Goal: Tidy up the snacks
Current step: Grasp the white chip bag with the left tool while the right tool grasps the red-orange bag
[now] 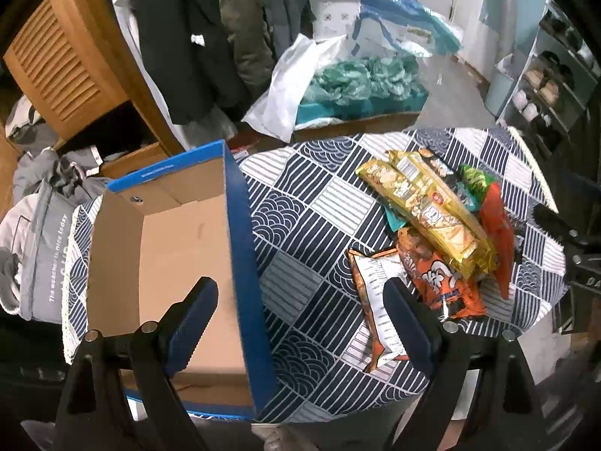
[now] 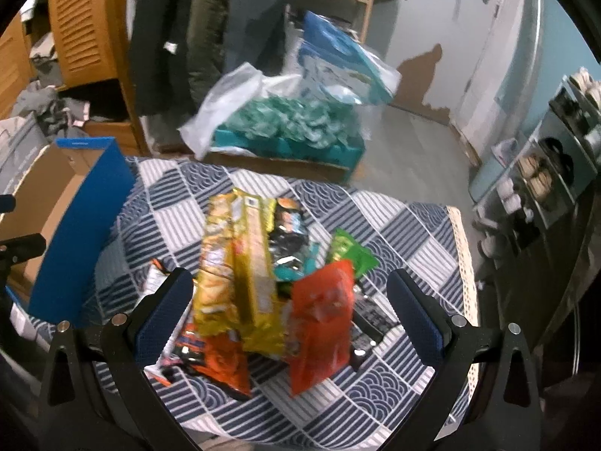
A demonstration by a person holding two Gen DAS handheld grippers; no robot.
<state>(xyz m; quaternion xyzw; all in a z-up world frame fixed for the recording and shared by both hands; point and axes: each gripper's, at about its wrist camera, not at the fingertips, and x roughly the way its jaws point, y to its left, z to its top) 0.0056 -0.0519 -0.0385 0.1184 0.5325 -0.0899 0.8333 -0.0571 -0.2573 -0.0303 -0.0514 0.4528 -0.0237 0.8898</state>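
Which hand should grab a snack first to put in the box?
Probably the right. The right hand-held gripper is open with the snack pile between its fingers. The left hand-held gripper, also open, straddles the wall of the cardboard box, with the pile off to its side.

I count one cardboard box (image 1: 180, 240) with blue outer walls. Snack packets in the pile: two yellow packets (image 2: 240, 274), two orange packets (image 1: 439, 274), one red packet (image 2: 323, 319), one green packet (image 2: 351, 251), and at least one dark packet (image 2: 289, 225); partly hidden ones I cannot count.
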